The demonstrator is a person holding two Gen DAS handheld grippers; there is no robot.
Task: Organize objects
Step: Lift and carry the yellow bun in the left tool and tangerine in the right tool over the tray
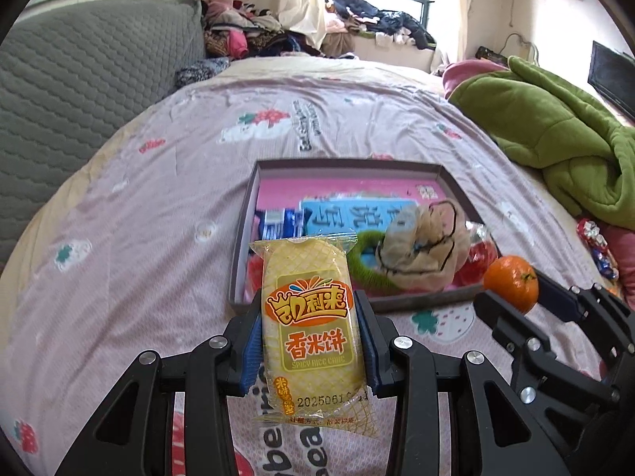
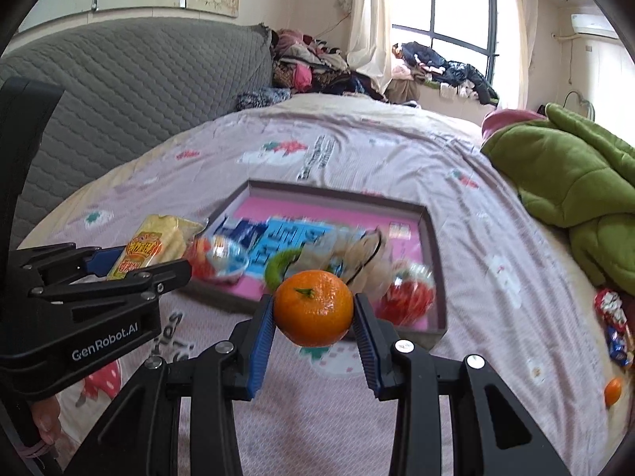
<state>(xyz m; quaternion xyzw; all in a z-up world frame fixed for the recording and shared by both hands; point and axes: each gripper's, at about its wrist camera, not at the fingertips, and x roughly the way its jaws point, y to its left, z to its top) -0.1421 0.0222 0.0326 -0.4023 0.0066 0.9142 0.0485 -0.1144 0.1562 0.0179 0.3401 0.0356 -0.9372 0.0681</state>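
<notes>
My left gripper [image 1: 309, 341] is shut on a yellow rice cake packet [image 1: 311, 329], held upright above the bed, just short of the shallow grey tray [image 1: 246, 214]. In the right wrist view the same packet [image 2: 152, 248] shows at the left, in the left gripper [image 2: 131, 265]. My right gripper [image 2: 313, 333] is shut on an orange mandarin [image 2: 313, 307], in front of the tray's [image 2: 430, 230] near edge. The mandarin [image 1: 510, 282] and right gripper [image 1: 516, 301] also appear at the right of the left wrist view. The tray holds a pink liner, blue packets, a green ring and wrapped items.
A pink strawberry-print sheet [image 1: 158, 198] covers the bed. A green blanket [image 1: 555, 127] lies bunched at the right, with candy wrappers [image 2: 613, 321] and a second mandarin [image 2: 613, 390] near it. A grey quilted headboard [image 1: 79, 79] and piled clothes [image 1: 246, 31] stand behind.
</notes>
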